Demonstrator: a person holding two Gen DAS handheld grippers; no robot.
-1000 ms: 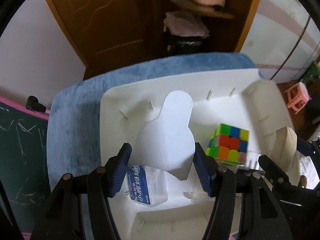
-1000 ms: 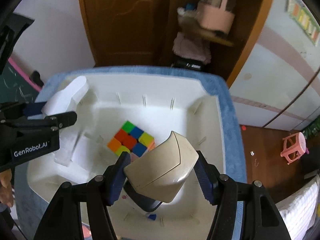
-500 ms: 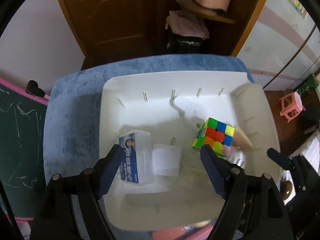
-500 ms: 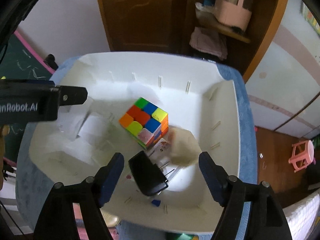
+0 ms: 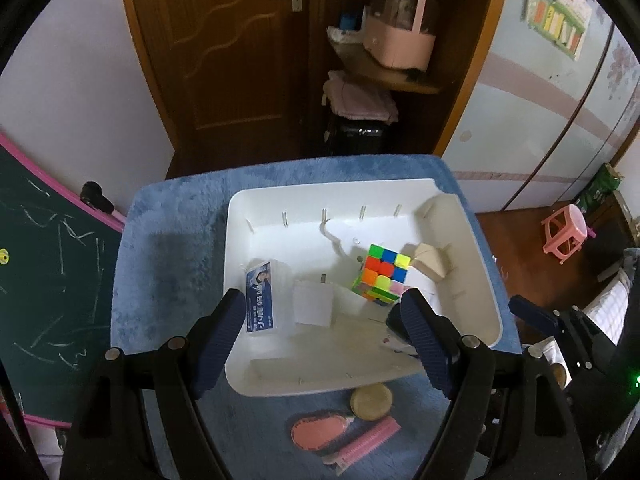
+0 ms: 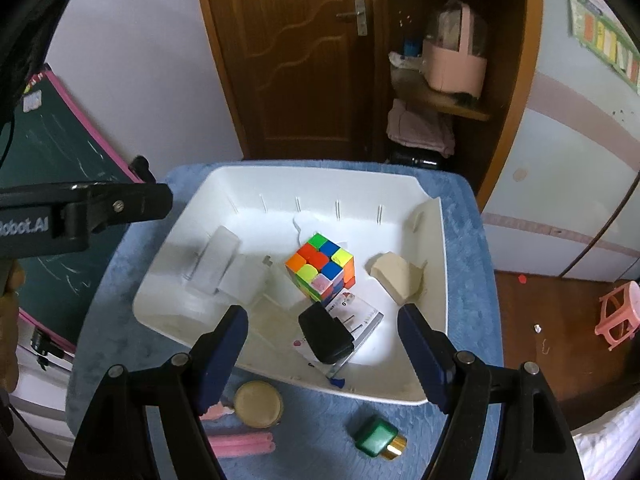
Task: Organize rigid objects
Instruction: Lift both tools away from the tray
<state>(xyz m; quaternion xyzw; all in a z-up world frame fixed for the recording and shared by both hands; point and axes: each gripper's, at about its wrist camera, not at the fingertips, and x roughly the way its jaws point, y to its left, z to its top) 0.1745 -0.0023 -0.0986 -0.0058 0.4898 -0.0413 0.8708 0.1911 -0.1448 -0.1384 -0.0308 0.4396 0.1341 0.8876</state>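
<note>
Both the left gripper [image 5: 324,332] and right gripper [image 6: 322,346] hung released, empty, above the white bin [image 6: 434,240]. At the cube's [image 6: 322,270] six o'clock lay a black case [image 6: 326,334]; at three, a beige block [image 6: 396,276].

White tray [image 6: 434,240] on blue plush mat [image 6: 466,264]. Rubik's cube [image 6: 320,266]: orange, red, green, blue, yellow, pink squares. Beige wedge [image 6: 396,276]. Black case [image 6: 326,334]. Green bottle, gold cap [image 6: 378,438].
</note>
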